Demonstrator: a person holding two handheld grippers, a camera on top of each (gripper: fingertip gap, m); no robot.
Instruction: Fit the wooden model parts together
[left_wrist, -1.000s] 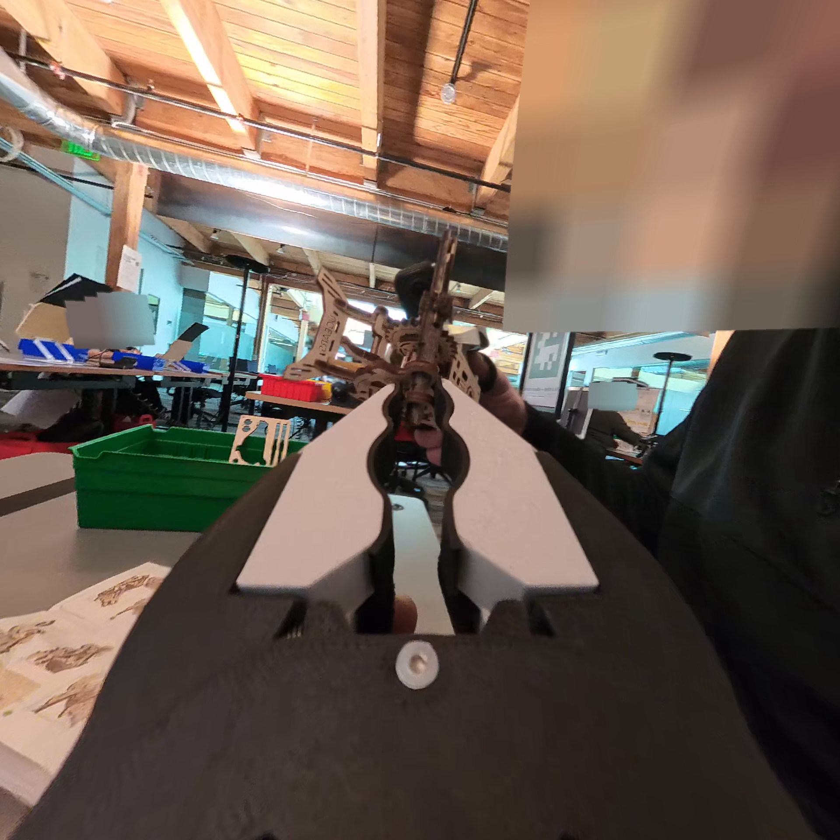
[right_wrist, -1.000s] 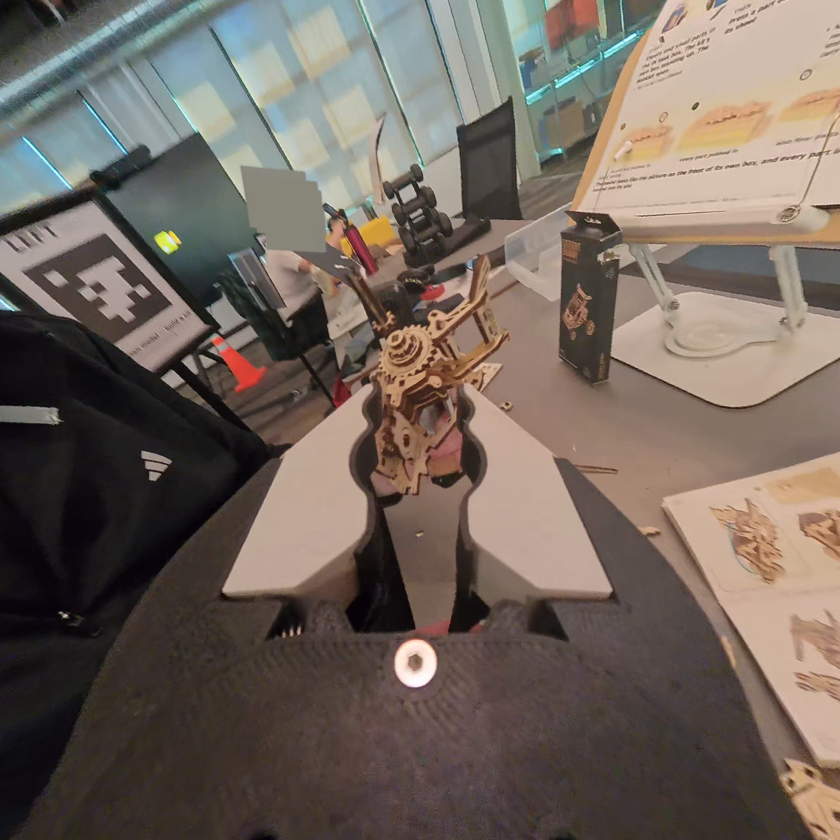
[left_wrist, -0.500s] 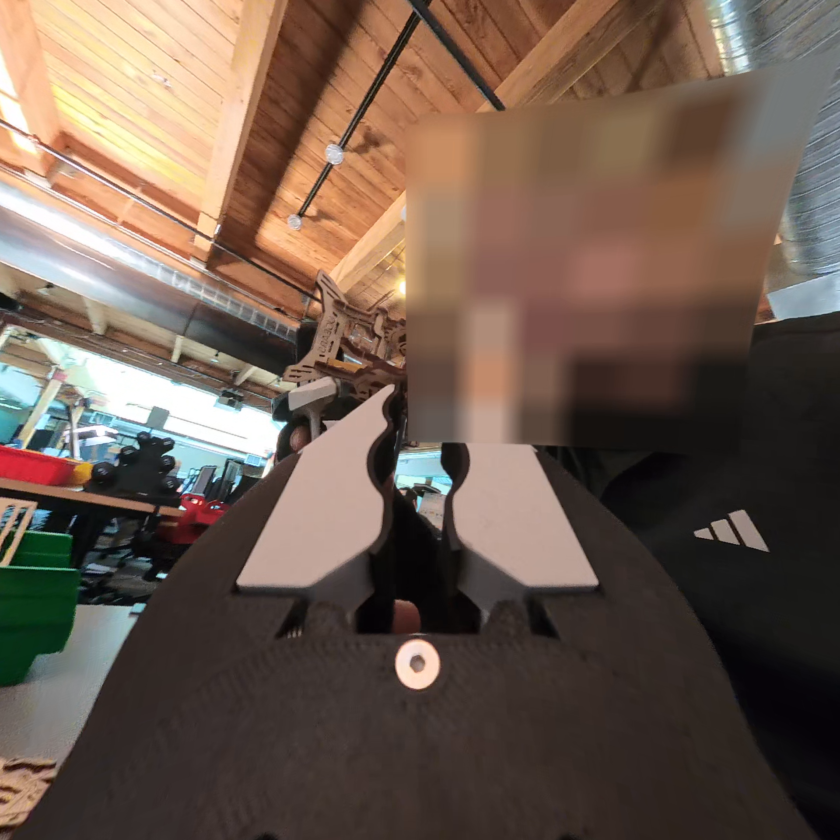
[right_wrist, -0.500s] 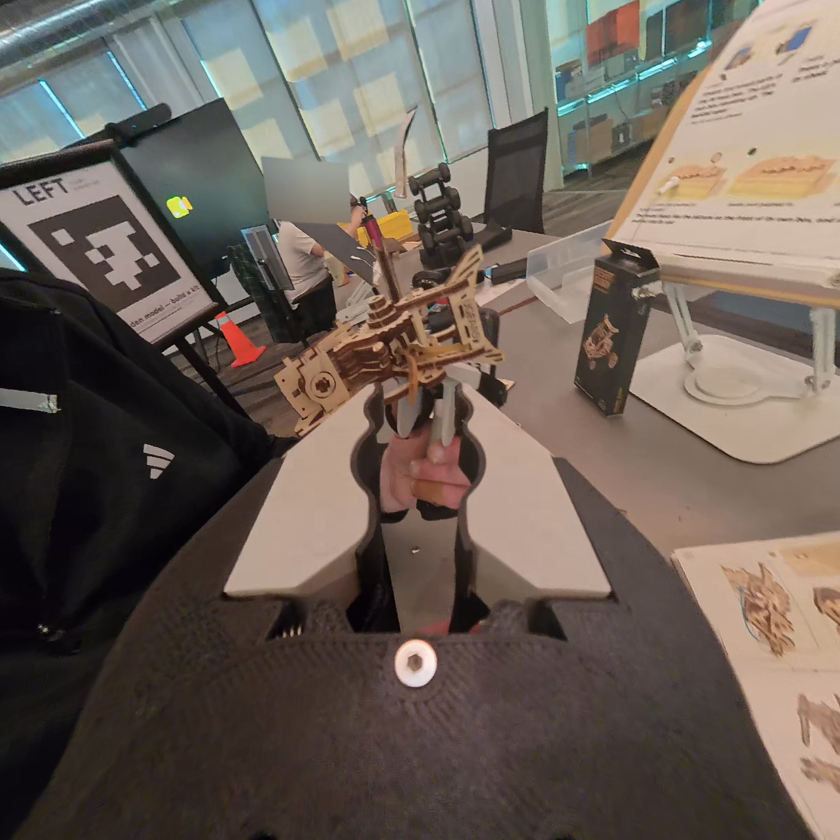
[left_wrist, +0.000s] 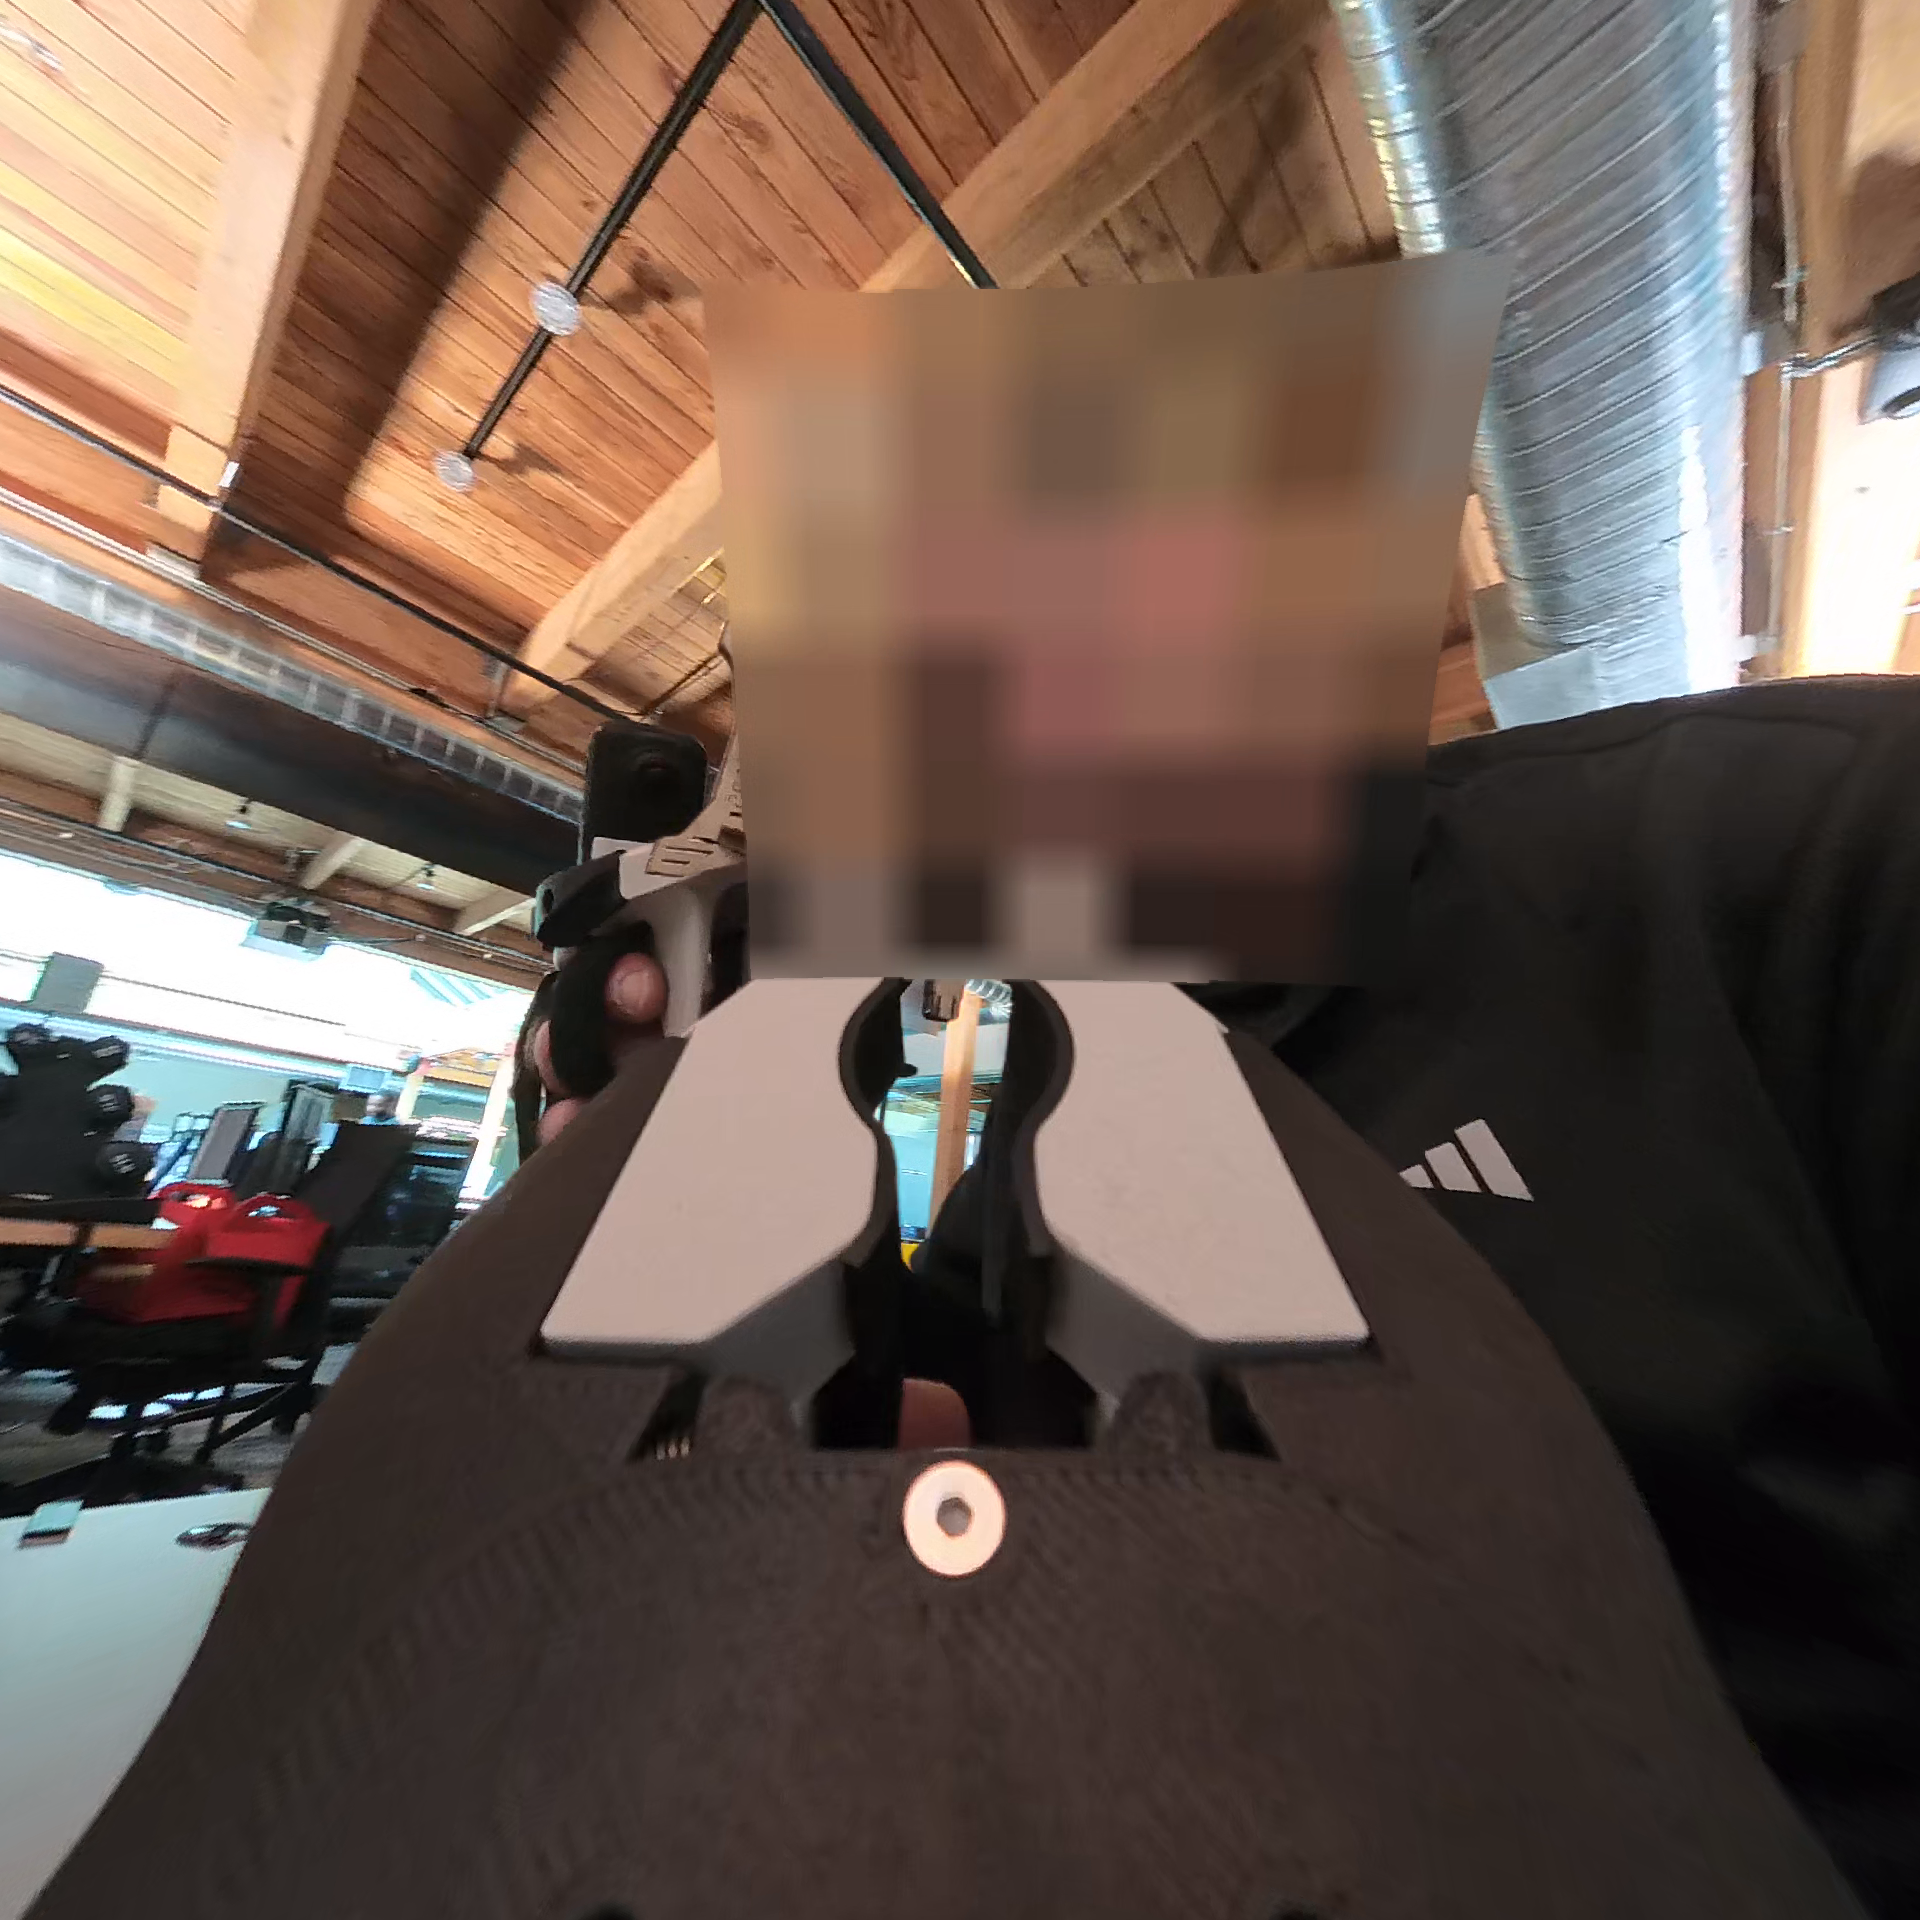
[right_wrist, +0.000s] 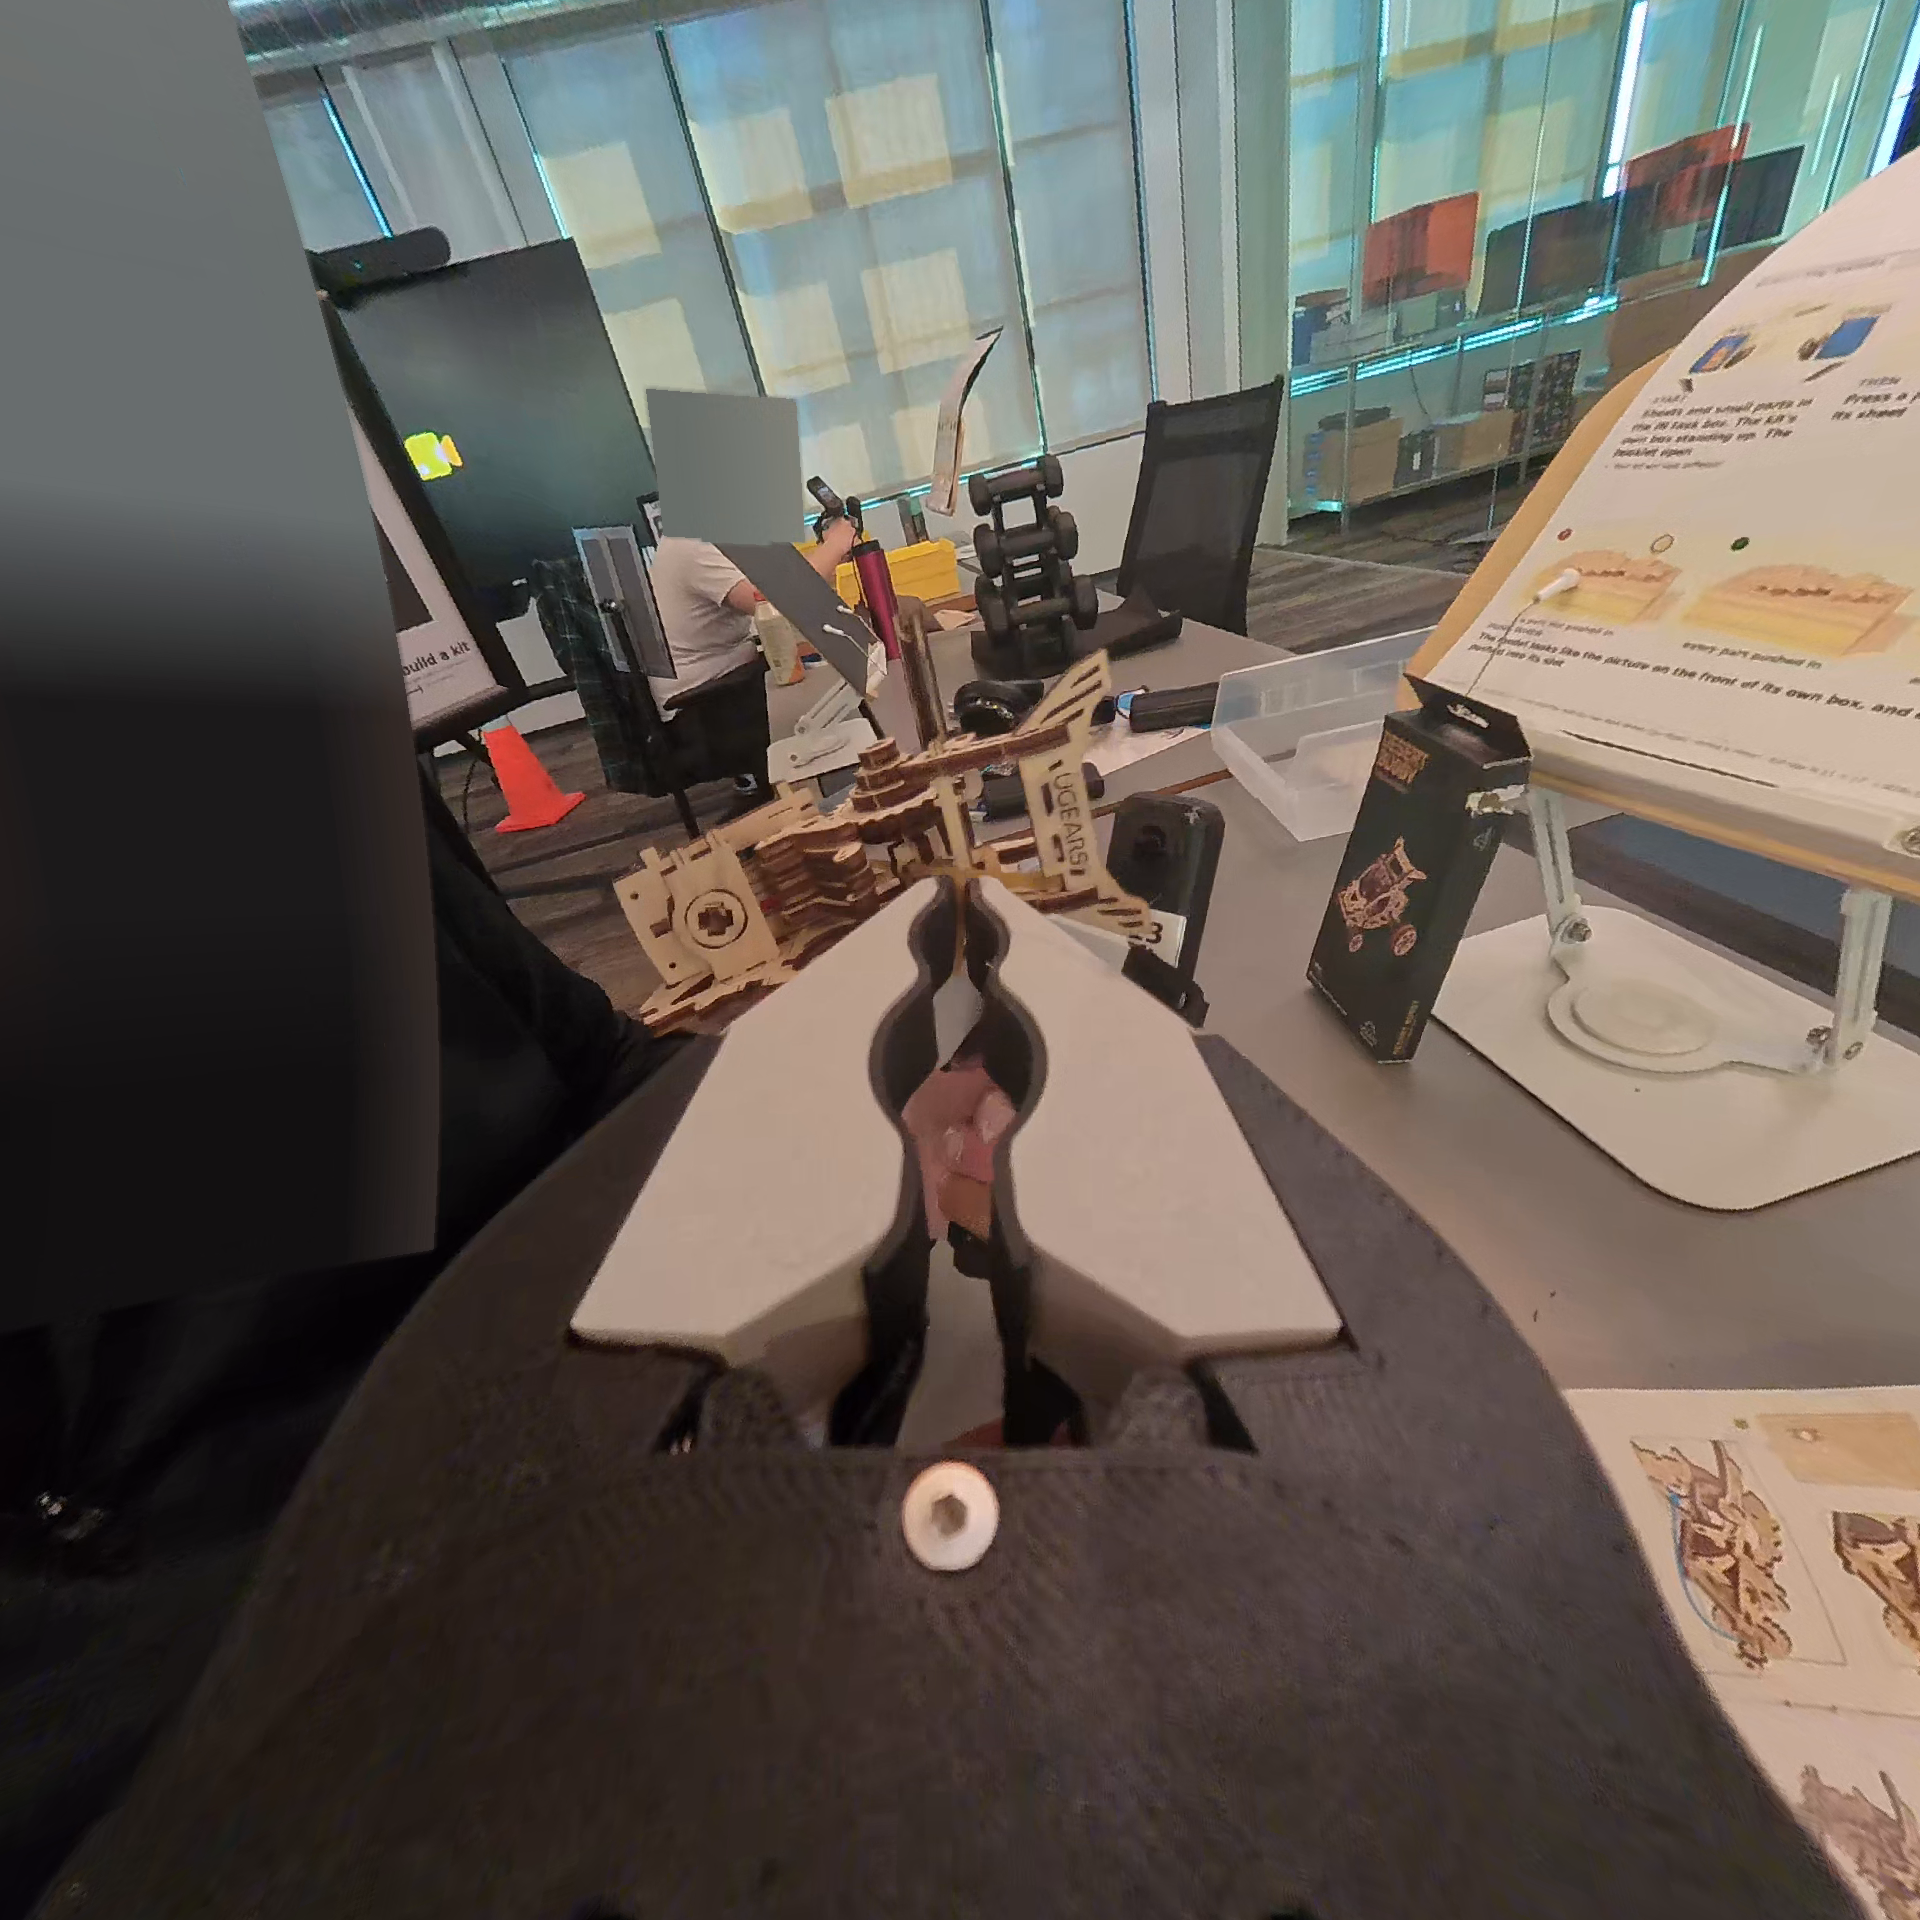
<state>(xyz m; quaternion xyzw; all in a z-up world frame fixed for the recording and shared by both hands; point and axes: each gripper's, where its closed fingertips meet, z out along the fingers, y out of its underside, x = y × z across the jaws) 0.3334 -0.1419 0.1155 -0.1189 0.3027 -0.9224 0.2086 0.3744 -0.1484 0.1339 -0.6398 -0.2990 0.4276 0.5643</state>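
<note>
The wooden model (right_wrist: 894, 862) is held up above the grey surface (right_wrist: 1403, 1205), pinched at a thin lower plate by the right tool (right_wrist: 961, 909), whose jaws are nearly closed on it. The left tool (left_wrist: 951, 997) stands parted with nothing between its jaws, its tips partly hidden by a blur. For the next joint, the model is best kept steady and gripped lightly, since thin plates may snap.
</note>
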